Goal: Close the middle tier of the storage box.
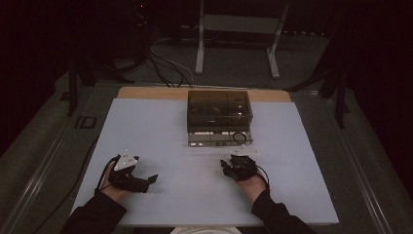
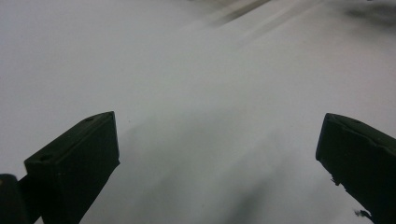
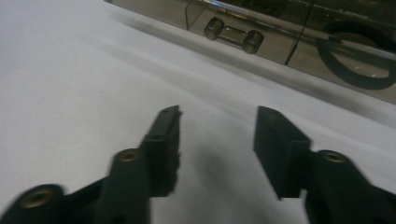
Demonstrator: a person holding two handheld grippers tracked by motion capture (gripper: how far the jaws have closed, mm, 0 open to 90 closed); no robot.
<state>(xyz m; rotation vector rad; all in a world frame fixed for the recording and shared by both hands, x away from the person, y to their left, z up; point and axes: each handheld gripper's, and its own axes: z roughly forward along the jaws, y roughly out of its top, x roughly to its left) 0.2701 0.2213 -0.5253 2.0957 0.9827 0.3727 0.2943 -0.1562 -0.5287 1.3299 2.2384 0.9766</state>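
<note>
A smoky see-through box point(image 1: 220, 114) stands at the far middle of the white board point(image 1: 156, 131). Its low front tray holds a black ring point(image 1: 239, 137). My right gripper point(image 1: 236, 163) rests just in front of the box, jaws pointing at it. In the right gripper view this gripper point(image 3: 218, 112) is open with only bare board between its pads, and the box front point(image 3: 177, 11), a metal bar handle point(image 3: 233, 35) and the ring point(image 3: 359, 60) lie ahead. My left gripper point(image 1: 151, 179) lies near the front left, pointing right. In its own view the left gripper point(image 2: 217, 122) stands wide open over the board.
A strip of wooden tabletop point(image 1: 146, 92) shows behind the white board. Beyond it are a white frame stand point(image 1: 234, 29) and cables point(image 1: 165, 68) on the dark floor. The person's dark sleeves point(image 1: 97, 214) come in at the bottom edge.
</note>
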